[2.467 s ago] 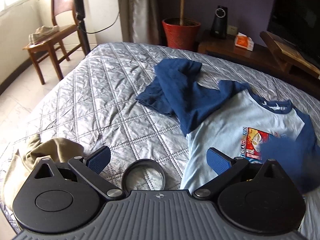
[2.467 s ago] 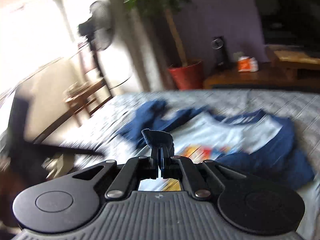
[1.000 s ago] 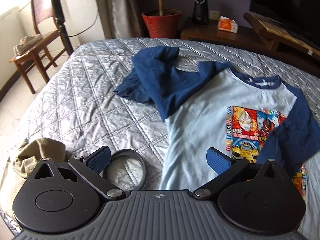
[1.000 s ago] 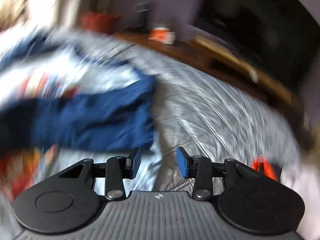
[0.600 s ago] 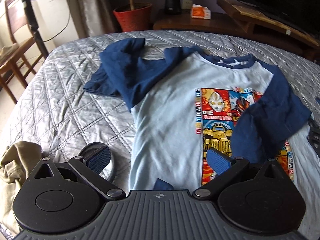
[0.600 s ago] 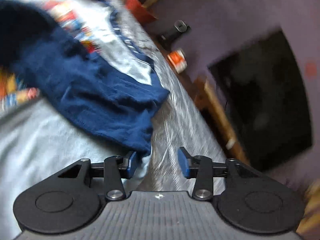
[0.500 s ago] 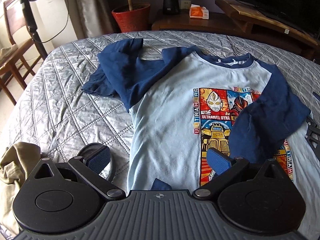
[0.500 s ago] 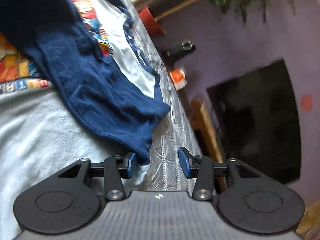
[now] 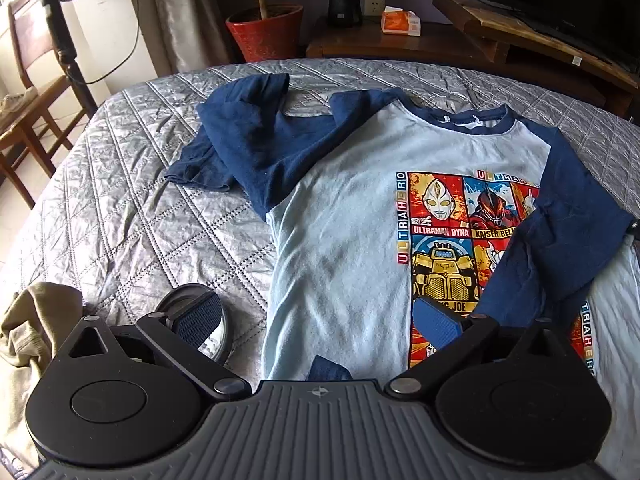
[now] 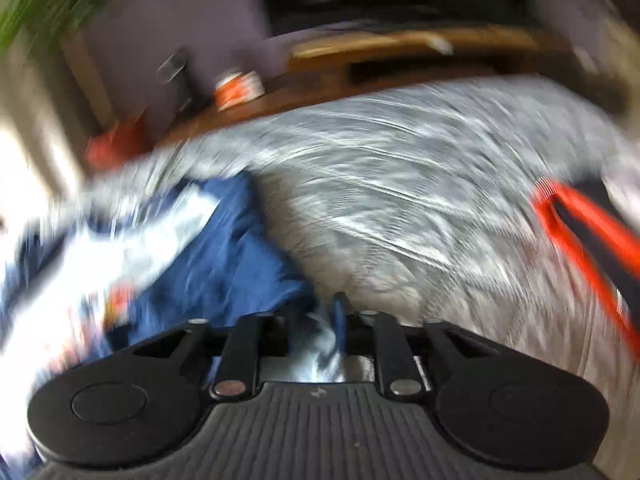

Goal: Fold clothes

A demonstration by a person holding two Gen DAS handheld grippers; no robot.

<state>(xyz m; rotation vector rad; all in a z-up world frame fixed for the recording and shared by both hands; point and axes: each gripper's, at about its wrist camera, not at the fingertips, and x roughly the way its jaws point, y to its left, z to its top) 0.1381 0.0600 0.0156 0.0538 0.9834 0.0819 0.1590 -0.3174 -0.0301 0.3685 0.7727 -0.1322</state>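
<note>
From my left wrist view, the shirt (image 9: 344, 216) lies face up on the bed (image 9: 120, 208), collar away from me, so the print shows and both sides can be turned inward. Its right sleeve (image 9: 560, 248) is already laid across the print; the left sleeve (image 9: 248, 148) is bunched out over the quilt, which I judge is the next part to fold. My left claw (image 9: 320, 318) hangs spread wide above the hem, gripping nothing, placed to take that side. From my right wrist view, badly blurred, the right claw (image 10: 316, 330) sits at the shirt's edge beside the folded sleeve, jaws closing, pale and blue cloth between them; I cannot tell whether the pads press it yet.
</note>
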